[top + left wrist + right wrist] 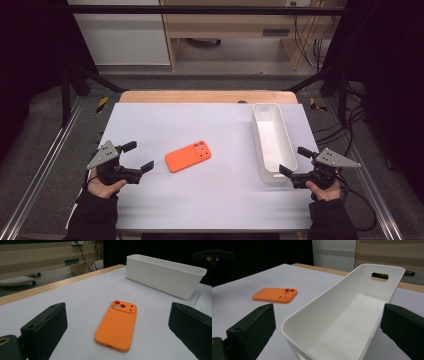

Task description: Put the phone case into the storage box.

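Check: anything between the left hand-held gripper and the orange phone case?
Nothing: bare white table between left hand-held gripper and orange phone case, clearest in the high view.

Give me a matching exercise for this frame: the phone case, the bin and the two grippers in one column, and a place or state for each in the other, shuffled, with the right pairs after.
Things:
1. orange phone case
2. white bin
3. left gripper
4. right gripper

Places or states:
A. open, at the near end of the bin
B. empty, standing along the right side of the table
C. lying flat, camera cut-outs up, near the middle of the table
D. open, aimed at the case from the left

Pairs: 1-C, 2-B, 3-D, 4-A
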Action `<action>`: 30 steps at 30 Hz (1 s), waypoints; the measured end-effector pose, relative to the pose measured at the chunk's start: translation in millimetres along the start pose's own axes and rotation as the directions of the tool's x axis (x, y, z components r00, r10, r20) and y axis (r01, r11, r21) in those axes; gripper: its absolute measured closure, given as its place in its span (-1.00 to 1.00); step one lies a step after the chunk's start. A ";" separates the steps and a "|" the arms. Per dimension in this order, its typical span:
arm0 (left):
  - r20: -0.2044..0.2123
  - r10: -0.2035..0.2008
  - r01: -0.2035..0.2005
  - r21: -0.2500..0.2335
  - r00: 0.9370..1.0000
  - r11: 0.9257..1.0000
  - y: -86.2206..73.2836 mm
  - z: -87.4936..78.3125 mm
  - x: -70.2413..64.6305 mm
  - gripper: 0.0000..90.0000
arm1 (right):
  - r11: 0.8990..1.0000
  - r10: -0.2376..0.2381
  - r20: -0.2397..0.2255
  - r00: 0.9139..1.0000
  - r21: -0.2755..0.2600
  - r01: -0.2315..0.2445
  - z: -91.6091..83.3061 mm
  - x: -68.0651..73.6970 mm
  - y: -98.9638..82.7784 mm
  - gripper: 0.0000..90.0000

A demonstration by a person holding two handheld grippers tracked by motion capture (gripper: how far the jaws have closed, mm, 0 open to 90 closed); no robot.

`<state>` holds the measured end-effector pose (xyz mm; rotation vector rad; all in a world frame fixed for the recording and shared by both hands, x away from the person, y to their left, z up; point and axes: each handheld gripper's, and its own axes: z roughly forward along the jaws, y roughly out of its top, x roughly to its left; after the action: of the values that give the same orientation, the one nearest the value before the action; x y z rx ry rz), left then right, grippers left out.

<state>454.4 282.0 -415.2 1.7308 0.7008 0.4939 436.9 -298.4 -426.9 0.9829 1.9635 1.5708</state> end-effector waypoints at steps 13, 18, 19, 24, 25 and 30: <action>-0.001 0.003 -0.003 -0.002 1.000 1.000 3.1 -0.5 -1.0 -0.96 | 1.000 -0.004 -0.005 1.000 -0.006 0.004 -0.5 0.6 0.2 -0.99; -0.001 0.002 -0.002 0.005 1.000 1.000 4.1 1.1 -2.8 -0.97 | 1.000 -0.006 -0.007 1.000 -0.003 0.006 0.0 0.8 -0.1 -0.99; -0.001 0.003 -0.003 0.007 1.000 1.000 4.7 1.6 -3.2 -0.97 | 1.000 -0.007 -0.009 1.000 -0.002 0.007 0.2 0.9 -0.1 -0.99; 0.000 0.014 -0.014 0.016 1.000 1.000 8.7 4.4 -8.6 -0.97 | 1.000 -0.011 -0.010 1.000 -0.004 0.011 0.1 0.8 0.1 -0.99; 0.000 0.014 -0.014 0.016 1.000 1.000 8.7 4.4 -8.6 -0.97 | 1.000 -0.011 -0.010 1.000 -0.004 0.011 0.1 0.8 0.1 -0.99; -0.002 0.025 -0.025 0.040 1.000 0.999 14.1 10.6 -16.7 -0.97 | 1.000 -0.011 -0.009 1.000 -0.008 0.011 -1.0 1.3 0.4 -0.99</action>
<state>451.8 260.7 -403.9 1.7788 0.6956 0.5023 435.5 -298.0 -426.1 0.9615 1.9634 1.5785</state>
